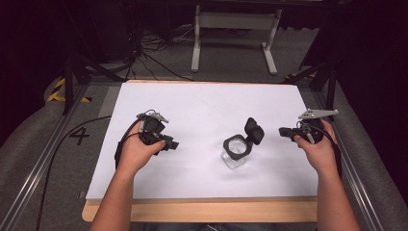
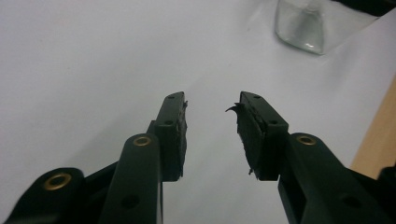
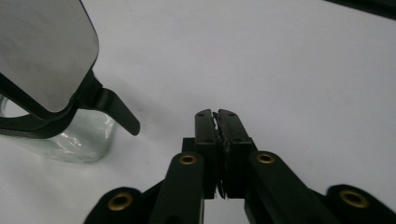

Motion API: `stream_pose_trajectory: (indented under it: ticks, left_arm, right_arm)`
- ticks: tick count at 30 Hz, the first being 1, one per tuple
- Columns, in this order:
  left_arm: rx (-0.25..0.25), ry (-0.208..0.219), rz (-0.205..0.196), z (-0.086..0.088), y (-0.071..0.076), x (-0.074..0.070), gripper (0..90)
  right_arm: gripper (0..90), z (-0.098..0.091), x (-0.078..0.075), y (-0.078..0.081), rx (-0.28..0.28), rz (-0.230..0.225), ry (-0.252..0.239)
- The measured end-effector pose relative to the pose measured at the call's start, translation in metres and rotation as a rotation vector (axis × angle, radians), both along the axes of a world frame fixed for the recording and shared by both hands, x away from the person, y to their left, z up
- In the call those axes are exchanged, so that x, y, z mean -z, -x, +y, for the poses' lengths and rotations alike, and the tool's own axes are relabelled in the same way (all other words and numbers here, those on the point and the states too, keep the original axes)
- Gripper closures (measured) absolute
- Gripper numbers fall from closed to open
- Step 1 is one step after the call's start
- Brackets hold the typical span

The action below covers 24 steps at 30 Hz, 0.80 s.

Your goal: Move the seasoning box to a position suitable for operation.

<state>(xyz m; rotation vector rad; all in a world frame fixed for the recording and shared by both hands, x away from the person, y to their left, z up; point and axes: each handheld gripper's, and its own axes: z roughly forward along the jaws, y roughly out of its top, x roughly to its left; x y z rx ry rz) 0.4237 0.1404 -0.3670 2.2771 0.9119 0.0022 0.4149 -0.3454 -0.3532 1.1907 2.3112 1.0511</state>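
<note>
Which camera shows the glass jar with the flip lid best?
The high view: the whole glass jar shows, black lid up. The right gripper view cuts off its left side; the left gripper view catches just its clear base.

High view sits above the person's side, looking forward and down over the whole white table (image 1: 202,103). Both gripper views ride low, skimming the tabletop close up, and all three catch the glass jar (image 1: 235,155) (image 2: 301,25) (image 3: 79,135).

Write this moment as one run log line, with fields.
left tongs: open, empty | right tongs: shut, empty | glass jar: upright between them, untouched | flip lid: open
</note>
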Motion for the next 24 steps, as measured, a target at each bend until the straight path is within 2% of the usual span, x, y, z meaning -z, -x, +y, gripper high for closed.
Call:
stream_pose_trajectory:
  ticks: [2, 6, 9, 12, 16, 18, 20, 24]
  left_arm:
    - [0.011, -0.007, -0.006, -0.004, 0.002, -0.001, 64.5]
    - [0.030, 0.005, -0.005, -0.007, 0.004, -0.002, 65.4]
    - [0.037, 0.032, -0.007, -0.005, 0.007, -0.003, 66.6]
    - [0.037, 0.060, -0.006, -0.003, 0.010, -0.006, 66.8]
    - [0.053, 0.067, -0.019, -0.002, 0.016, -0.009, 66.4]
    - [0.056, 0.071, -0.028, -0.002, 0.019, -0.011, 66.1]
    - [0.059, 0.073, -0.036, -0.002, 0.021, -0.013, 66.0]
    - [0.065, 0.082, -0.039, -0.004, 0.025, -0.015, 65.9]
  right_arm:
    - [90.0, 0.001, 0.001, 0.000, 0.004, 0.012, -0.006]
    - [90.0, -0.002, -0.003, 0.002, -0.031, 0.007, -0.110]
    - [90.0, 0.000, -0.009, 0.004, -0.054, -0.019, -0.150]
    - [90.0, 0.005, -0.017, 0.007, -0.079, -0.051, -0.164]
    - [90.0, 0.016, -0.023, 0.009, -0.114, -0.077, -0.163]
    - [90.0, 0.021, -0.025, 0.010, -0.124, -0.083, -0.201]
    - [90.0, 0.025, -0.028, 0.012, -0.130, -0.098, -0.219]
    - [90.0, 0.035, -0.031, 0.013, -0.143, -0.116, -0.206]
